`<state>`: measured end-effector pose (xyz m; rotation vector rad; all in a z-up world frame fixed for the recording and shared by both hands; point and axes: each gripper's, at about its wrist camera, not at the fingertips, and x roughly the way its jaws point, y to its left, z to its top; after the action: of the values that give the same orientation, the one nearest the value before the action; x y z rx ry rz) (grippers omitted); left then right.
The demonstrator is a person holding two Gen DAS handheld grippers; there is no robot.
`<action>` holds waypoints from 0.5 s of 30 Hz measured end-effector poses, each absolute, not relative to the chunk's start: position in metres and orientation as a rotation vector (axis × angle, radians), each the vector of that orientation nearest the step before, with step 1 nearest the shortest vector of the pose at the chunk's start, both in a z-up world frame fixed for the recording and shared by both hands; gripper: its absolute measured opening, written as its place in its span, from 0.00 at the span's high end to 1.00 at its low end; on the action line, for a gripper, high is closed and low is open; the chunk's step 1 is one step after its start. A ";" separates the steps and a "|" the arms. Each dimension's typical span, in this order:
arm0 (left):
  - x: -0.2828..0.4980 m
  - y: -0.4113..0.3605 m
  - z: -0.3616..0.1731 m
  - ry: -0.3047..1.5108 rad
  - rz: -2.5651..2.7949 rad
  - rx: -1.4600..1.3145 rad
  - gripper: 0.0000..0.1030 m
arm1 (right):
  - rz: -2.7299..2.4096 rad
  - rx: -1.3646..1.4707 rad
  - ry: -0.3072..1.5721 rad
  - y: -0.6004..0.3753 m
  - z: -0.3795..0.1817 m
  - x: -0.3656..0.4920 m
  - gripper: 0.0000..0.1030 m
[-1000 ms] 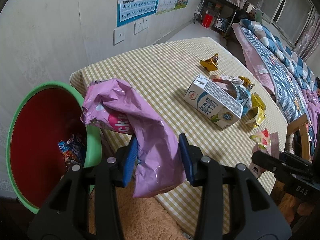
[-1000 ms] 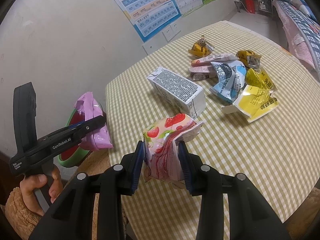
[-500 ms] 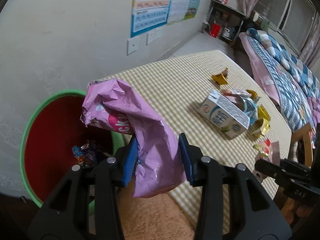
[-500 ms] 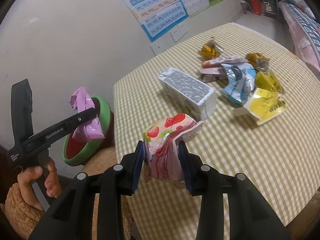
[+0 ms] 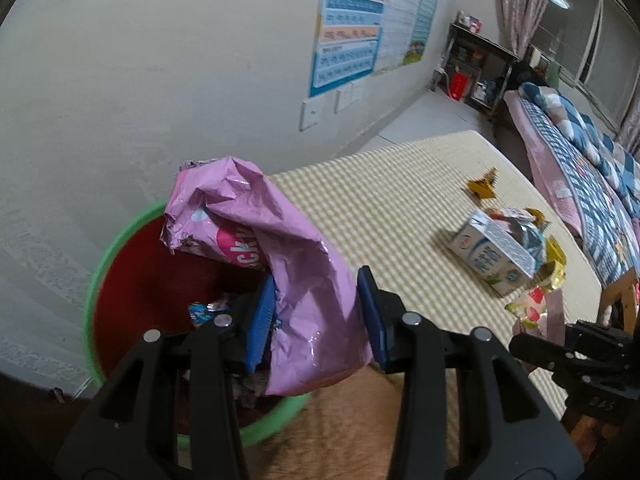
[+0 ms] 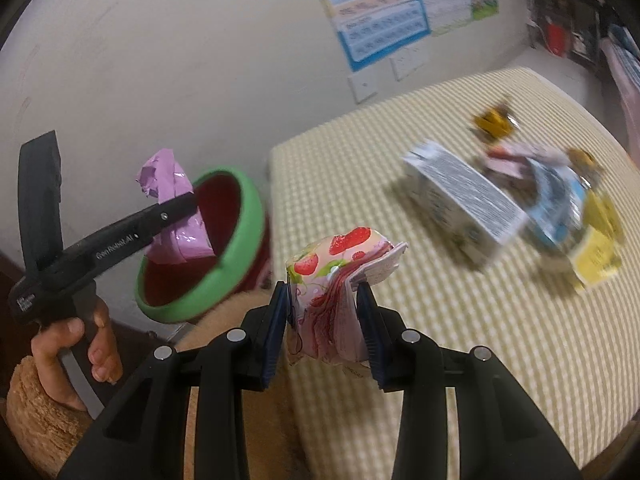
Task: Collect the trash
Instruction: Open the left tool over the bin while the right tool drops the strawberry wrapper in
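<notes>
The round bin with a green rim and red inside is serving as the reference landmark; it is standing on the floor against the wall, just beside the near corner of the table covered in yellow-and-white checked cloth.

The left gripper is clamping the crumpled pink foil snack bag. Its two blue pads are pressing on the bag's lower half from both sides. The bag's upper half is projecting forward past the fingertips and is hanging over the bin's opening, above the small wrappers lying at the bin's bottom. In the right wrist view the left gripper is reaching over the bin from the rim side away from the table, and a hand in a brown fleece sleeve is grasping its handle.

The right gripper is clamping the flattened pink strawberry-print pouch between its blue pads. The pouch is standing upright between the jaws, its top extending beyond the fingertips. This gripper is hovering over the table edge just to the table side of the bin.

Farther from the bin, well apart on the cloth, a white rectangular milk carton is lying on its side, with blue, yellow and gold wrappers touching it beyond.
</notes>
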<state>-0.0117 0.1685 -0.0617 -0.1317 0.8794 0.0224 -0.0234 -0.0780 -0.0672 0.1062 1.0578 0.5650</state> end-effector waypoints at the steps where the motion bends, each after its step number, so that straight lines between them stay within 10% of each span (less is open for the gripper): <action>1: -0.013 0.176 -0.062 0.875 0.038 -0.134 0.62 | 0.577 0.103 1.058 -0.071 -0.067 -0.023 0.65; 15: -0.033 0.254 -0.095 0.939 0.170 -0.242 0.62 | 0.737 0.017 1.074 0.039 -0.061 -0.007 0.65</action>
<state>-0.0327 0.2536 -0.0953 -0.2421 0.9389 0.1700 -0.0070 0.0391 -0.0609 0.0172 1.0744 0.7367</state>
